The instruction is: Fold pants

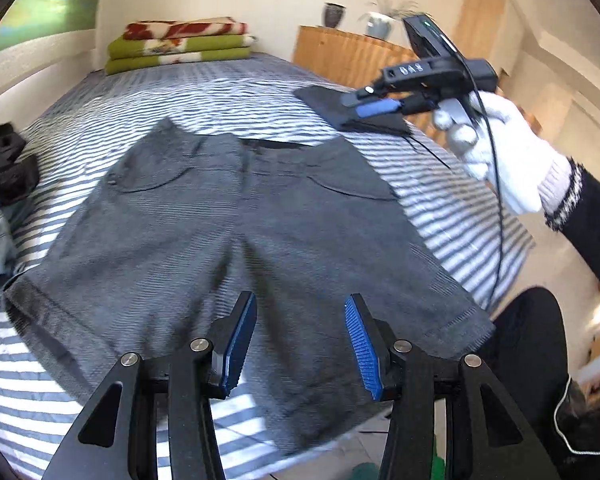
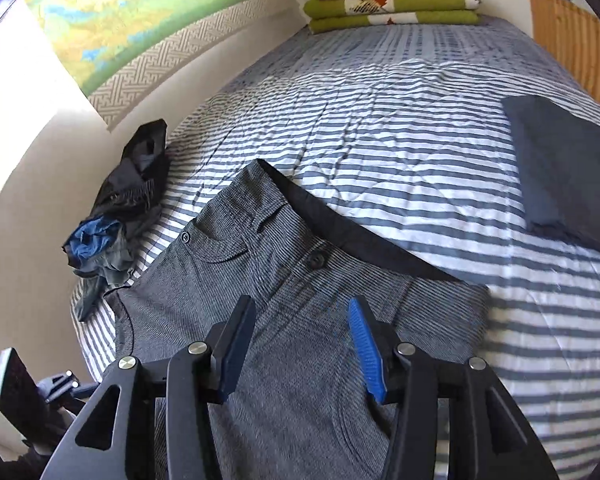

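1. Shorts (image 1: pixel 236 232) lie flat on the striped bed (image 2: pixel 400 120), hems near its edge
2. Left gripper (image 1: pixel 300 344) and right gripper (image 2: pixel 296 348) hover open, empty
3. Risk: pinching one layer, or the cover too, skews the fold

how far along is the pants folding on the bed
Done: one dark folded garment already lies on the far right of the striped bedspread. In hand: grey shorts are spread flat, front up, not yet folded; the left hand-held gripper and right hand-held gripper are above them, open and empty. Left: fold these shorts, then the crumpled clothes pile by the wall.
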